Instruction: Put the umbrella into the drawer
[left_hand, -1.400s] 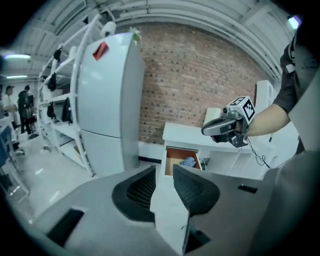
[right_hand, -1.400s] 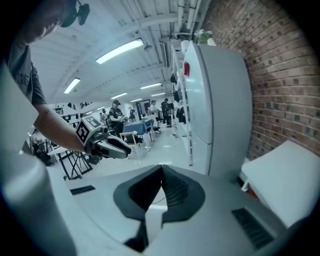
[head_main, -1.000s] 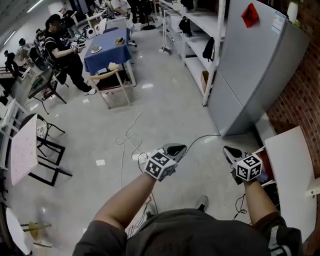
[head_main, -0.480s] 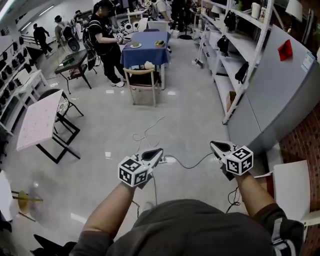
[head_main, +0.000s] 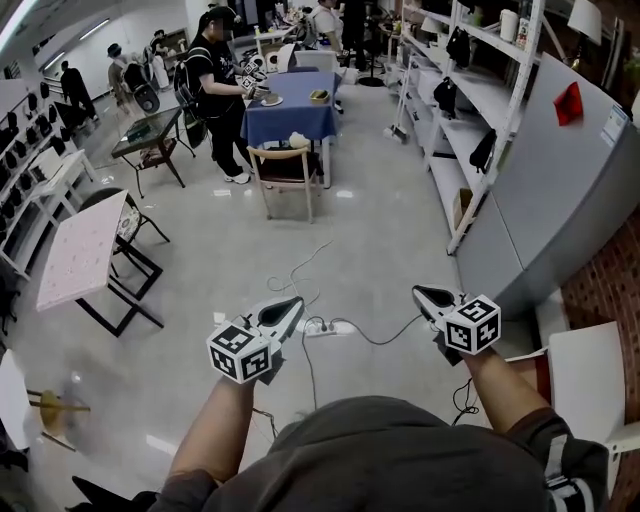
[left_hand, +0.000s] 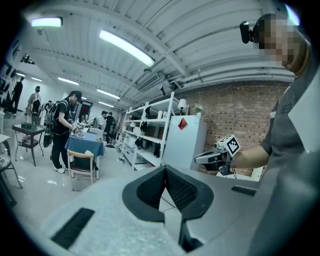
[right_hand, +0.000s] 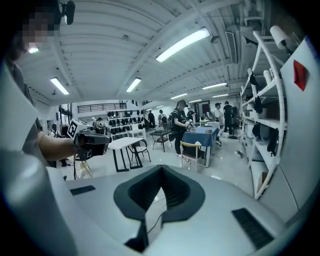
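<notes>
**Two claws pressed shut, nothing held**

The left claw (head_main: 290, 302) and the right claw (head_main: 422, 292) are held side by side above the floor (head_main: 380, 230), each pressed together on nothing. No view lets me place the umbrella.

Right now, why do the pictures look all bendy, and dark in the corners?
Left gripper view: the wide-angle lens rounds everything, the corners go black, the ceiling light strip glares white, and a mosaic patch hides a face. Right gripper view: the shelf post bows into a curve. Head view: the shiny floor mirrors the lamps.
</notes>
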